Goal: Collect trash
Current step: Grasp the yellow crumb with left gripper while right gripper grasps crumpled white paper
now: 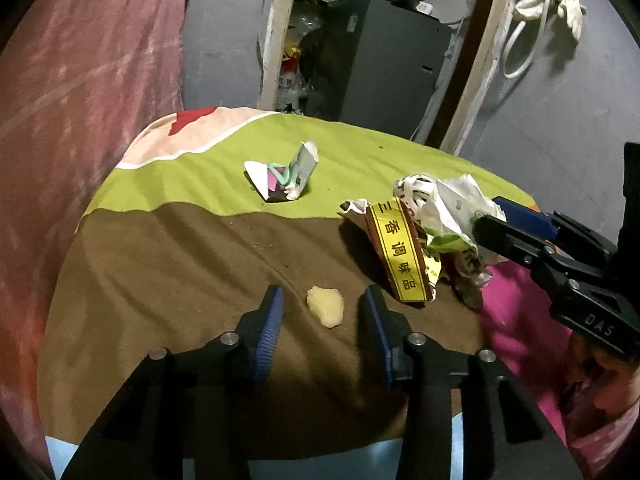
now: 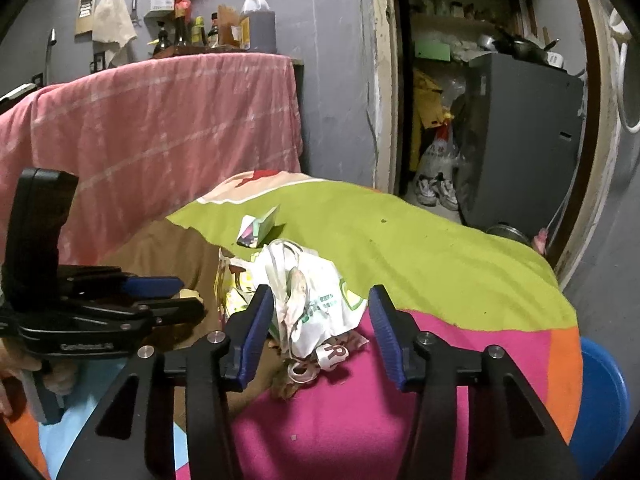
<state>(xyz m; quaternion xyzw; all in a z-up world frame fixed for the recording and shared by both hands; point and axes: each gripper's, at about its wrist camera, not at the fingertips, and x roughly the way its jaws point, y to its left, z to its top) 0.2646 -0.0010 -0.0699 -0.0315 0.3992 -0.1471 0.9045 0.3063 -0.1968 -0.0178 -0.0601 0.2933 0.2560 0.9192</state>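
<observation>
Left tongs (image 1: 323, 316) wide open, low over the brown patch of the blanket (image 1: 180, 272) on the counter. Nothing held. A small yellowish lump (image 1: 326, 306) lies on the blanket between my blue pads (image 1: 270, 328), touching neither.

Right tongs (image 2: 322, 332) also wide open, nothing gripped. Crumpled white plastic bag (image 2: 316, 300) with green print sits between the fingertips, nearer the left pad; can't tell if it touches. In the left view the right tongs (image 1: 504, 220) come in from the right, tips against that bag (image 1: 456, 208).

Trash pile: bag plus a yellow-and-brown wrapper (image 1: 400, 256) leaning on its left side, at the border of brown, green and pink patches. A folded paper scrap (image 1: 282, 178) lies alone on the green patch, well apart from the pile.

Pink cloth (image 2: 160, 128) hangs behind the counter on the left; grey cabinet (image 2: 520, 140) in the doorway beyond.
</observation>
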